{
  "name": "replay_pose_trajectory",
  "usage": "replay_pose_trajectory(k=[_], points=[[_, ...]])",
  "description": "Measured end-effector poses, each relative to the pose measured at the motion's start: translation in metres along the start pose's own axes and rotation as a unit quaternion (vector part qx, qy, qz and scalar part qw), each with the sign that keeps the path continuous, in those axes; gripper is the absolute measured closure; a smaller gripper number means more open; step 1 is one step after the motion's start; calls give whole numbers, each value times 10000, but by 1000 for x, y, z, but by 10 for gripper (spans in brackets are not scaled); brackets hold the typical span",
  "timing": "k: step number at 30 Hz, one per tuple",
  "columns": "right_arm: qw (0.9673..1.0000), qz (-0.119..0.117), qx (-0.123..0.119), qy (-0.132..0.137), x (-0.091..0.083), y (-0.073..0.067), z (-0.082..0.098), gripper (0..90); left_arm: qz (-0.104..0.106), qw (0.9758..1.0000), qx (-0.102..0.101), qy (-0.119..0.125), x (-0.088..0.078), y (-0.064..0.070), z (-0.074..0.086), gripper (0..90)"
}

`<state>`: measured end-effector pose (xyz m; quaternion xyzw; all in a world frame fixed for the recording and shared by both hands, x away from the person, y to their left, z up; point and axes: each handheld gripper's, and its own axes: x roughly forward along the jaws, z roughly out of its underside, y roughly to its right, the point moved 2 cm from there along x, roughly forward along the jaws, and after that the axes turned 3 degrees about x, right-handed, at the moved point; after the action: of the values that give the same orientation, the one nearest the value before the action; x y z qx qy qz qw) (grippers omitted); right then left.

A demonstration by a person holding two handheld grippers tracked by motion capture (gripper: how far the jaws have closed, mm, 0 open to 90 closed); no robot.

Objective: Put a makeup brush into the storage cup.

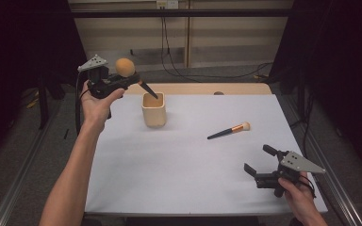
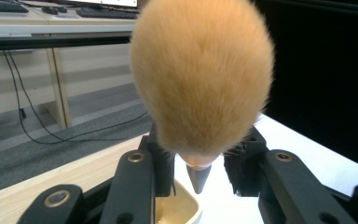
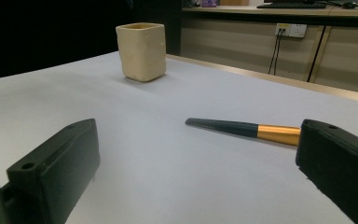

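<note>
The left hand-held gripper (image 1: 122,81), clamped on a fluffy orange-headed, dark-handled makeup brush (image 1: 125,67), holds it tilted, handle tip just above the cream square cup's (image 1: 154,114) mouth.

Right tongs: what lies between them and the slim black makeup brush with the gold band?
Nothing: bare white tabletop separates the open right tongs from the slim black makeup brush, as the right gripper view shows.

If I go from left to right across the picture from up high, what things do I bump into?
Left gripper holding the big fluffy brush → beige cup → small brush lying on the white table → right gripper, open.
</note>
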<state>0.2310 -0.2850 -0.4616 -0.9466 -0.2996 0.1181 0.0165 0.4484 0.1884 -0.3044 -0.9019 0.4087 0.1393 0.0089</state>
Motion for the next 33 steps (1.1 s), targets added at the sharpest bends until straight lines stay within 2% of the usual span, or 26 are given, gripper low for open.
replay_pose_trajectory(k=[3,5,7,21,24,30,33], points=[[10000,-7,-24,-8,0,0,0,0,-25,10000,19,-20,2,-2,2,665],[10000,-13,-28,-14,0,-1,0,0,-61,9999,108,-15,4,-3,3,665],[10000,-19,-19,-10,0,-1,0,0,-58,10000,61,14,5,-5,3,665],[10000,-67,-46,-10,0,-2,0,0,-218,9994,132,-236,16,-12,16,665],[10000,-71,-46,-12,0,-2,1,0,-188,9994,154,-228,19,-15,19,665],[10000,-63,-56,-43,0,-2,1,0,-285,9990,56,-336,25,-20,30,665],[9999,-72,-67,-44,0,-2,1,0,-302,9988,76,-387,27,-21,35,665]])
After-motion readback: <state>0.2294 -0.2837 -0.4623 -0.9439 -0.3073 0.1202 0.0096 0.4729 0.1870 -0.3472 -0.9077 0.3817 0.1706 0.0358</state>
